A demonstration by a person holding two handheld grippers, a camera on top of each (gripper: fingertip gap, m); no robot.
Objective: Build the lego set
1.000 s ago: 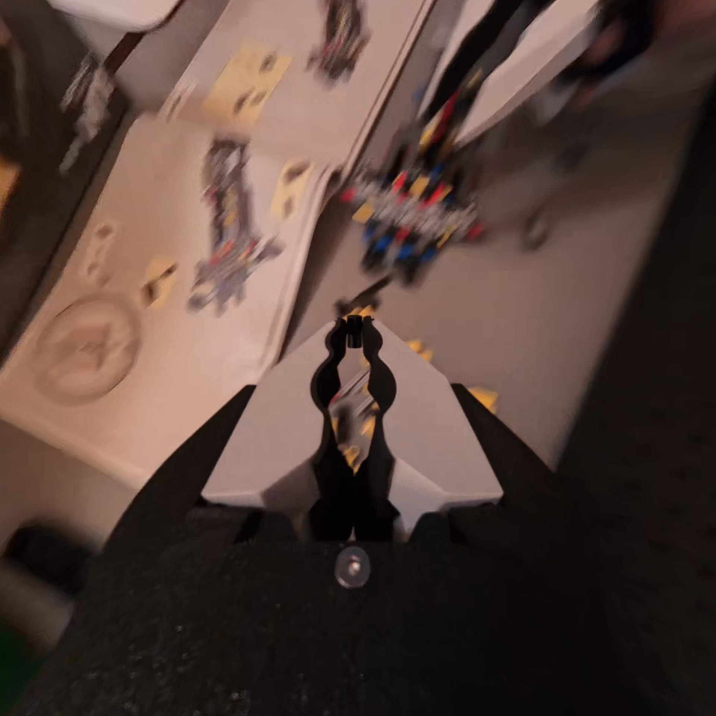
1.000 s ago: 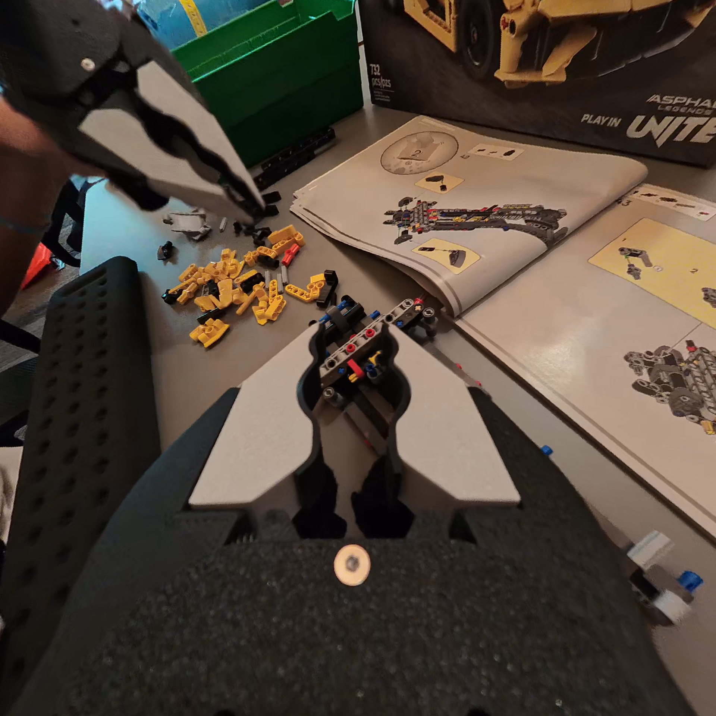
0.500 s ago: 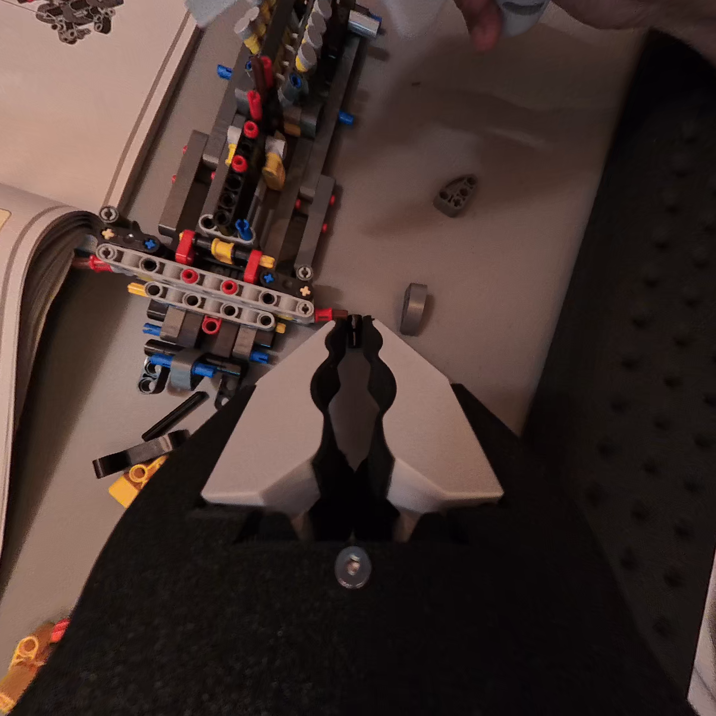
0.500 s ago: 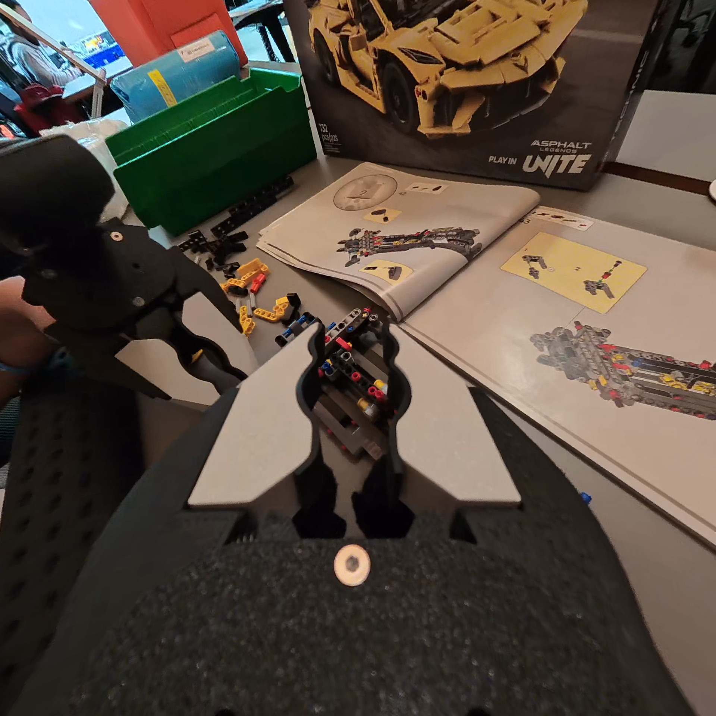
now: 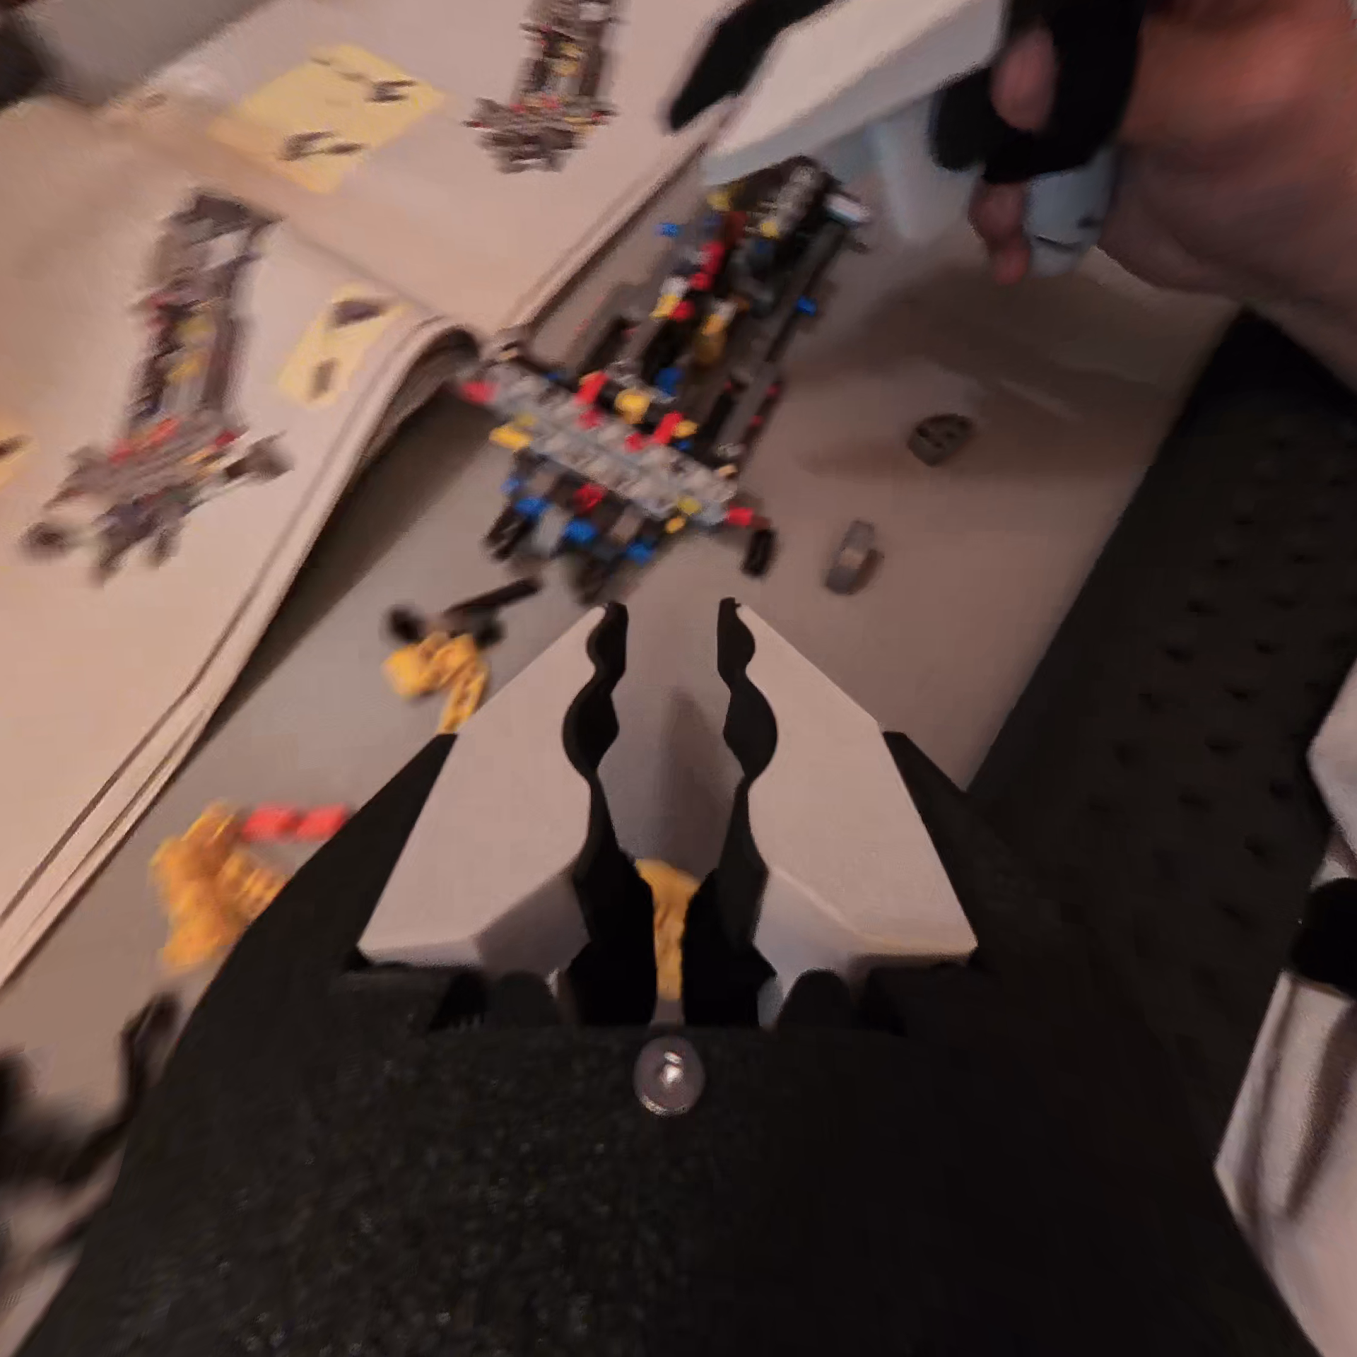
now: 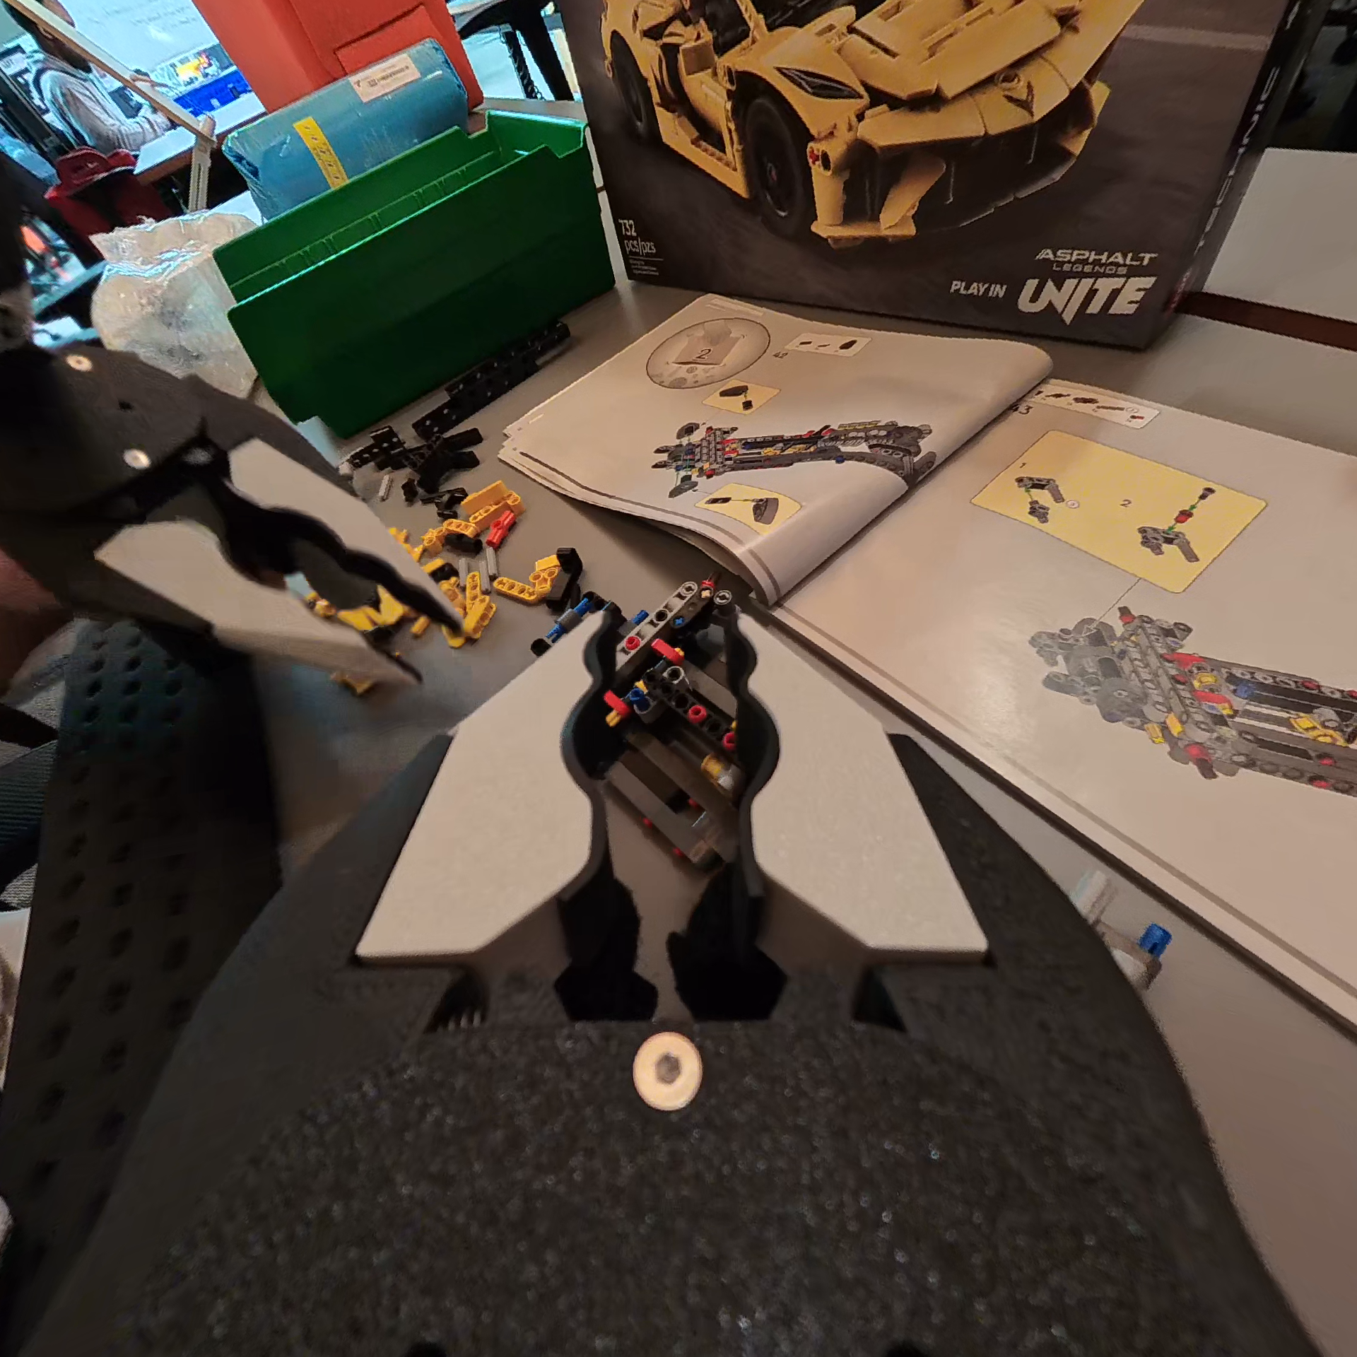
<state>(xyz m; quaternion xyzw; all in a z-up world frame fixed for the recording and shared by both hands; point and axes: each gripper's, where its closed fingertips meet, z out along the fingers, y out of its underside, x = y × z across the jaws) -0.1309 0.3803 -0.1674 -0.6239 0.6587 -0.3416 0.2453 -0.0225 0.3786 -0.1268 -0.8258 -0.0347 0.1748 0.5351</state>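
Note:
The long lego chassis [image 5: 624, 440], grey and black with red, blue and yellow pins, lies on the grey table. My right gripper [image 6: 672, 624] straddles its far end [image 6: 675, 719], jaws closed against its sides; it also shows in the left wrist view [image 5: 822, 95], held by a hand. My left gripper [image 5: 670, 609] is open and empty, a short way back from the chassis's near end. It shows in the right wrist view [image 6: 433, 650] over loose yellow pieces [image 6: 470, 580]. A small black piece [image 5: 760, 551] lies by the chassis's near corner.
The open instruction booklet [image 6: 844, 440] lies right of the chassis. The set's box [image 6: 918, 183] and a green bin [image 6: 411, 279] stand behind. Black beams [image 6: 485, 382] lie near the bin. Two grey pieces [image 5: 852, 565] [image 5: 940, 439] lie beside the chassis. A black perforated mat [image 5: 1211, 661] borders the table. Tip to tip, the grippers are about 12 cm apart. The small black piece [image 5: 760, 551] sits 6 cm or so from the ends of my left fingers.
My left gripper, shut on a small black piece and brought to the chassis's corner, has opened and drawn back. A black piece now lies by that corner. The right gripper stays on the chassis.

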